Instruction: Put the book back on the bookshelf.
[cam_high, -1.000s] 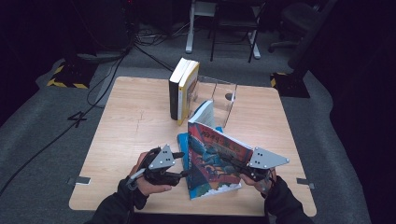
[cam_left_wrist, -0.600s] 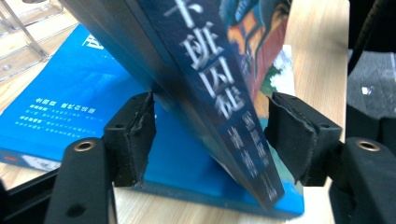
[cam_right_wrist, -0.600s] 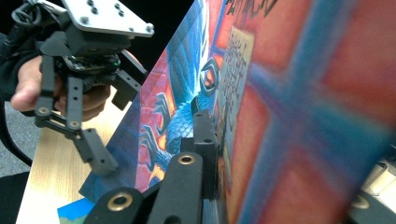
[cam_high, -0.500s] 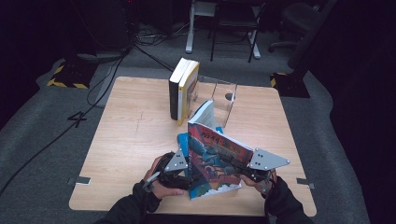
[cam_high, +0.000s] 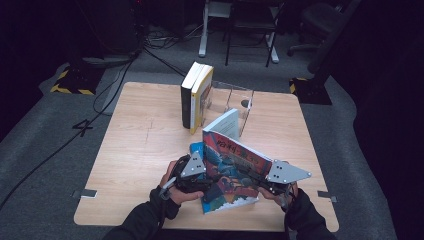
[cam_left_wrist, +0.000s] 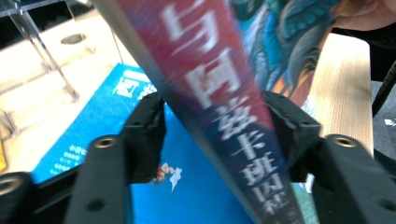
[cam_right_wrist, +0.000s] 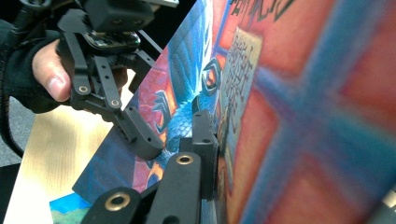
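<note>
Two grippers meet on one picture book (cam_high: 235, 165), which stands tilted at the near edge of the wooden table (cam_high: 135, 150). The left gripper (cam_high: 202, 181) comes at the book's spine from about 9 o'clock. In the left gripper view its black jaws straddle the red-and-dark spine (cam_left_wrist: 219, 116), one on each side. The right-hand jaw lies against the cover, but a sliver of gap shows at the left one, so I cannot tell whether it is clenched. The right gripper (cam_high: 260, 182) takes the book from about 3 o'clock. In the right gripper view one jaw lies flat against the colourful cover, clamped on the book's edge, and the left gripper (cam_right_wrist: 140, 135) shows farther off at 10 o'clock with a thumb (cam_right_wrist: 51, 79) on it.

The left gripper view alone reveals a blue book (cam_left_wrist: 116, 135) lying flat under the tilted one, with the clear acrylic stand (cam_left_wrist: 42, 56) at 11 o'clock. The high view gives the count: two upright books (cam_high: 196, 97) at 12 o'clock beside the acrylic stand (cam_high: 232, 102), making four books, one stand, two grippers.
</note>
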